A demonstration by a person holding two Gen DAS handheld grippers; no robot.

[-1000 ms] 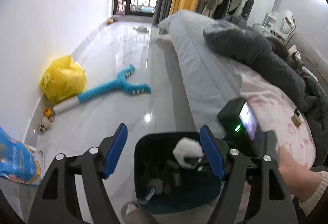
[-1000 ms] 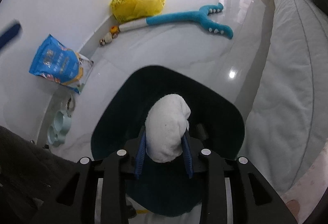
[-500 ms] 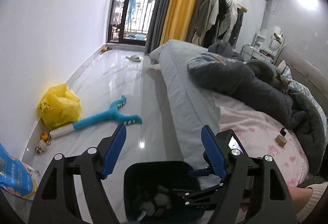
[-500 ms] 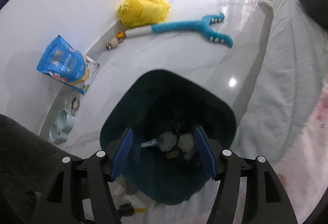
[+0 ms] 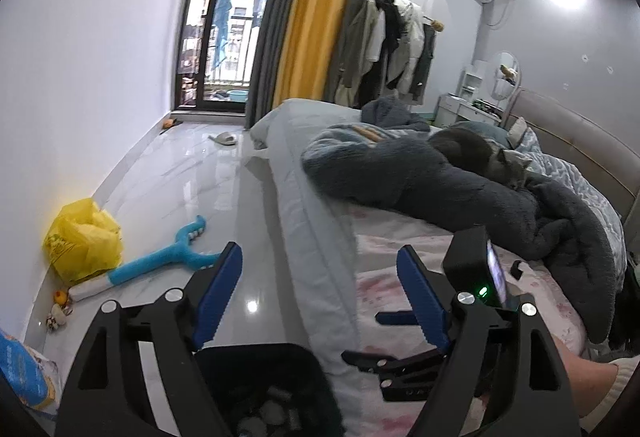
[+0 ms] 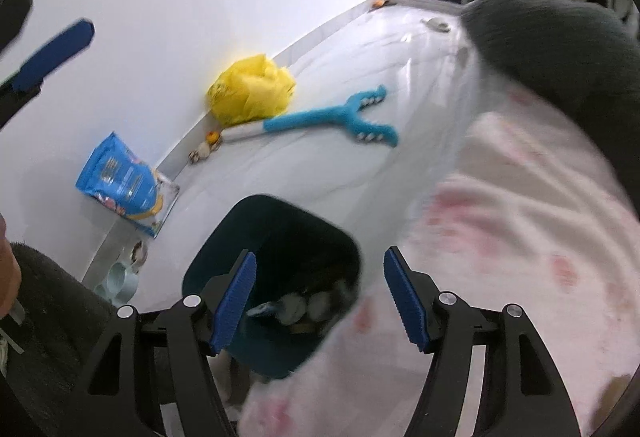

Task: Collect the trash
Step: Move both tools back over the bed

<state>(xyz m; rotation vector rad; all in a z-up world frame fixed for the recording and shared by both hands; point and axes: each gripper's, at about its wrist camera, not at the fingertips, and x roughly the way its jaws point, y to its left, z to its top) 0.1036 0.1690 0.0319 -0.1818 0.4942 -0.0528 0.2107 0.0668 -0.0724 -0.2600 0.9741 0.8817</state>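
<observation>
Between pickups, by the look of it. Right gripper (image 6: 316, 301) spread wide and empty, raised above the dark bin (image 6: 224, 257) on the floor beside the bed (image 6: 520, 237); view blurred, so fine detail lost. Inside the bin, pale crumpled wads (image 6: 304, 307) lying low among other scraps, well below the rim. Left gripper (image 5: 320, 297) likewise wide and holding nothing, aimed along the bed edge with the bin rim (image 5: 256, 351) near and low in its view. On the pink sheet, far right, a small dark object (image 5: 517, 270) near the grey blanket (image 5: 480, 197), too small to identify; possibly the next piece of trash, though only a guess. On the floor to the left by the wall, a yellow bag (image 5: 82, 239), a blue toy (image 5: 160, 263) and a blue packet (image 6: 120, 183), well apart from the bin. Next move likely: swing one open gripper toward a remaining scrap, line the pads either side, close gently, return over the bin. Grey cat (image 5: 492, 157) on the bedding worth avoiding.
</observation>
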